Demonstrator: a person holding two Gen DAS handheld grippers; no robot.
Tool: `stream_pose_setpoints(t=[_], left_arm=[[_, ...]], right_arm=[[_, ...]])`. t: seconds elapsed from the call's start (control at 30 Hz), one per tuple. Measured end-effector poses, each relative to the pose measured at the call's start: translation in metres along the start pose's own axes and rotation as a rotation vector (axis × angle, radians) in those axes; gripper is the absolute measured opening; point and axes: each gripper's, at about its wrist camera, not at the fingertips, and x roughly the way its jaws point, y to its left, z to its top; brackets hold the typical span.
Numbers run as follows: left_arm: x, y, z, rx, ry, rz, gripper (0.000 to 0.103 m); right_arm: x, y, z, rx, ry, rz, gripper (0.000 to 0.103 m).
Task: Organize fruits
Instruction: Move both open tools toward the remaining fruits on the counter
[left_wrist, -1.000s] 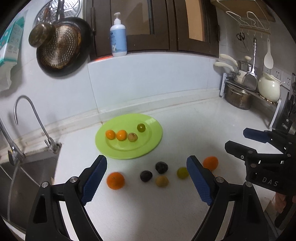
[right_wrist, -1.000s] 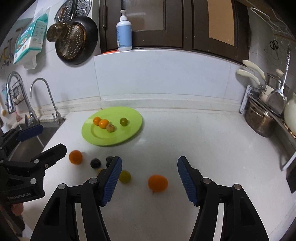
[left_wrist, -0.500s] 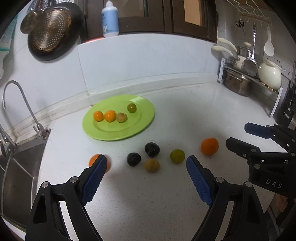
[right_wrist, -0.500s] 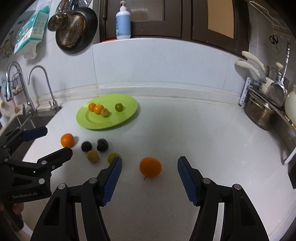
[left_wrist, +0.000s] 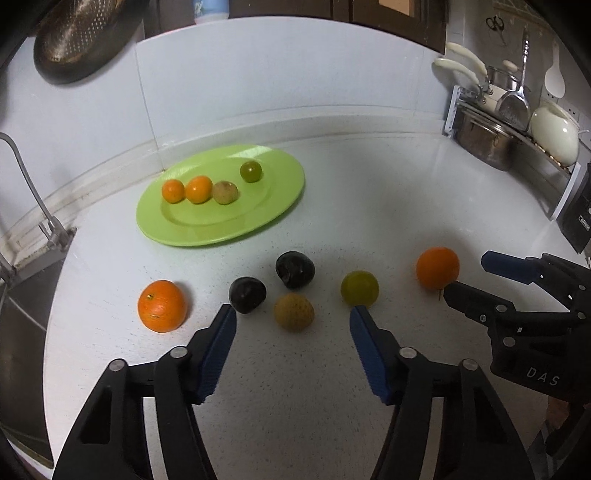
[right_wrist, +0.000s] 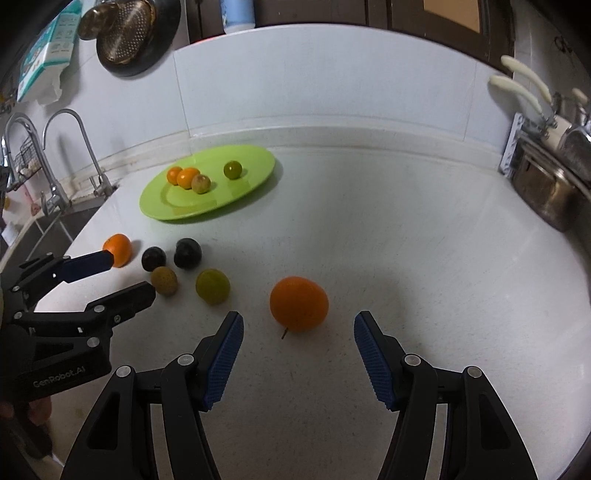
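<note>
- a white kitchen counter (left_wrist: 369, 177) is shown below a tiled wall, with a sink tap (right_wrist: 85, 147) at one side.
- four small fruits are seen on a green plate (left_wrist: 284, 192); six more lie loose on the counter in front of it.
- the left gripper (left_wrist: 293, 315) is held wide open and empty, framing a tan fruit (left_wrist: 294, 312).
- the right gripper (right_wrist: 298, 319) is likewise spread and empty, just short of an orange (right_wrist: 298, 303).
- the orange is judged firm, light and prone to rolling; it is best pinched across its widest part.
</note>
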Motion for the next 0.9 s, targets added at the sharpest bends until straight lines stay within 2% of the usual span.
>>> stream_pose_setpoints(t=[0.27,0.53,0.9], left_arm=[[0.017,0.004,0.000,-0.024,0.039,-0.020,0.048],[0.026,0.006,0.002,-0.021,0.056,-0.043,0.037],[0.034,0.008,0.003,-0.026,0.082,-0.066,0.030]], right_arm=[[0.017,-0.004,0.003,0.025,0.023,0.027,0.062],[0.028,-0.002,0.004,0.022,0.043,0.028,0.055],[0.036,-0.002,0.007,0.030,0.054,0.034,0.048]])
